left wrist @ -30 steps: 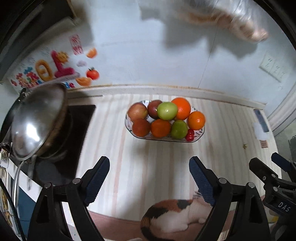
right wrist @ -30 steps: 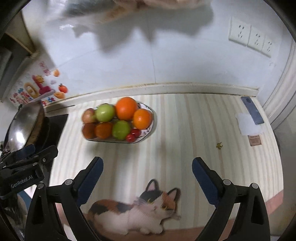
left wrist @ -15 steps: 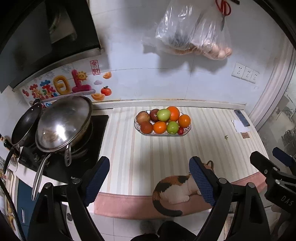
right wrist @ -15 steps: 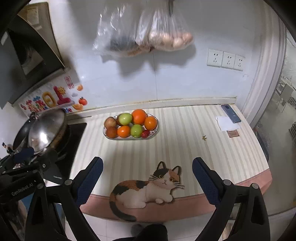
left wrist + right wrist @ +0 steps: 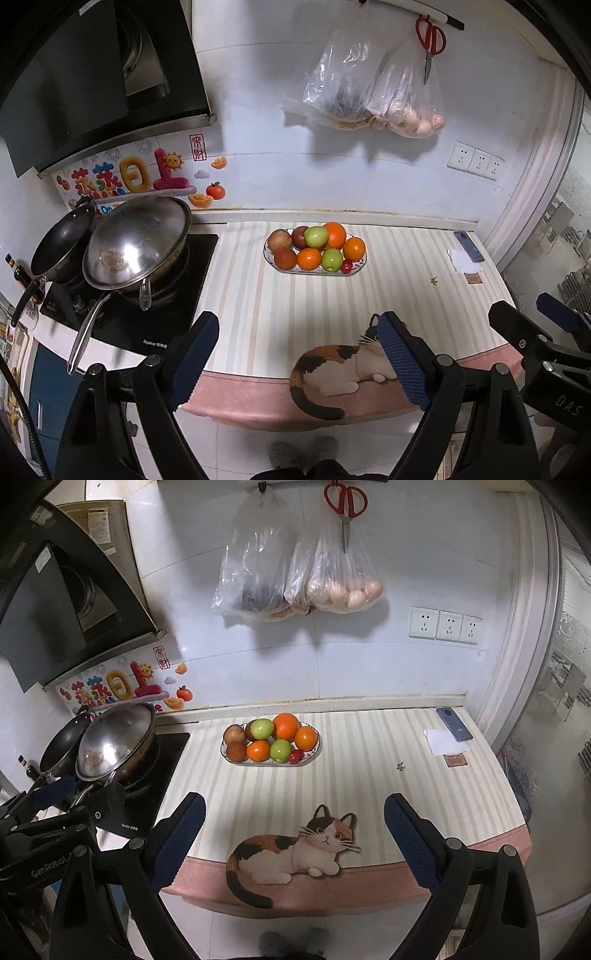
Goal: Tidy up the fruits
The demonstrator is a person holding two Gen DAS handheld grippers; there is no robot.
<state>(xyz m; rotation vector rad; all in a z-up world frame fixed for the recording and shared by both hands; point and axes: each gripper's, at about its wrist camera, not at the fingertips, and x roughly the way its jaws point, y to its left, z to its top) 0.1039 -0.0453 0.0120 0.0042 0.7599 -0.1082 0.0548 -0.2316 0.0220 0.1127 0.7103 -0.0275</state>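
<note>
Left of the fruit plate (image 5: 357,266) a steel wok (image 5: 136,240) sits on the black stove (image 5: 177,295). The plate itself, heaped with oranges, green and red apples (plus one small red fruit at its near edge), stands on the striped table (image 5: 266,314) toward the wall. Nearer than the plate, the left gripper (image 5: 295,363) and the right gripper (image 5: 293,843) both hang spread wide and empty over the table's front edge, above a printed cat (image 5: 291,853). Right of the plate lies a phone (image 5: 453,729).

White tiled wall (image 5: 369,664) behind a striped countertop (image 5: 369,775) and stove (image 5: 177,295).
</note>
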